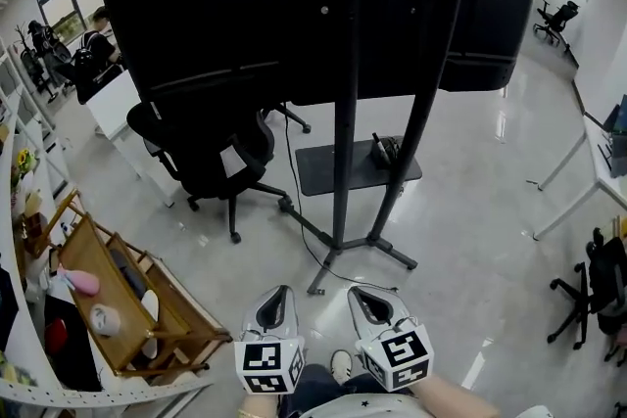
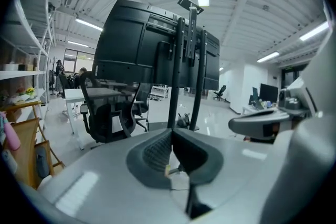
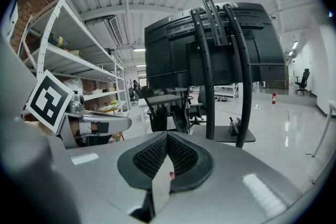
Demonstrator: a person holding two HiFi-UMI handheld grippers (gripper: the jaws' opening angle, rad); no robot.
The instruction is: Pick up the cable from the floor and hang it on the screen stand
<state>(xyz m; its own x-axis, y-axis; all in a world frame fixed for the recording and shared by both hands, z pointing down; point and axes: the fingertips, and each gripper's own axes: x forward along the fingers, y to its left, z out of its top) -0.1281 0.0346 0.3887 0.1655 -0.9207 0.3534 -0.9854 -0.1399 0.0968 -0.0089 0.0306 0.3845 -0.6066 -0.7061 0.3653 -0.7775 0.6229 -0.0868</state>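
Note:
A large black screen (image 1: 294,5) hangs on a black two-post stand (image 1: 345,162), seen from behind; the stand also fills the left gripper view (image 2: 181,76) and the right gripper view (image 3: 210,86). A thin black cable (image 1: 312,259) trails across the grey floor beside the stand's foot. My left gripper (image 1: 276,301) and right gripper (image 1: 370,301) hover side by side low in the head view, short of the stand's base and well above the cable. On both grippers the jaws are shut with nothing between them, as the left gripper (image 2: 170,136) and right gripper (image 3: 167,136) show in their own views.
A black office chair (image 1: 211,162) stands left of the stand. A wooden rack (image 1: 127,299) with several items is at the lower left, beside white shelving. A small shelf (image 1: 338,171) on the stand carries a dark object. White desks (image 1: 588,181) and another chair (image 1: 598,299) lie right.

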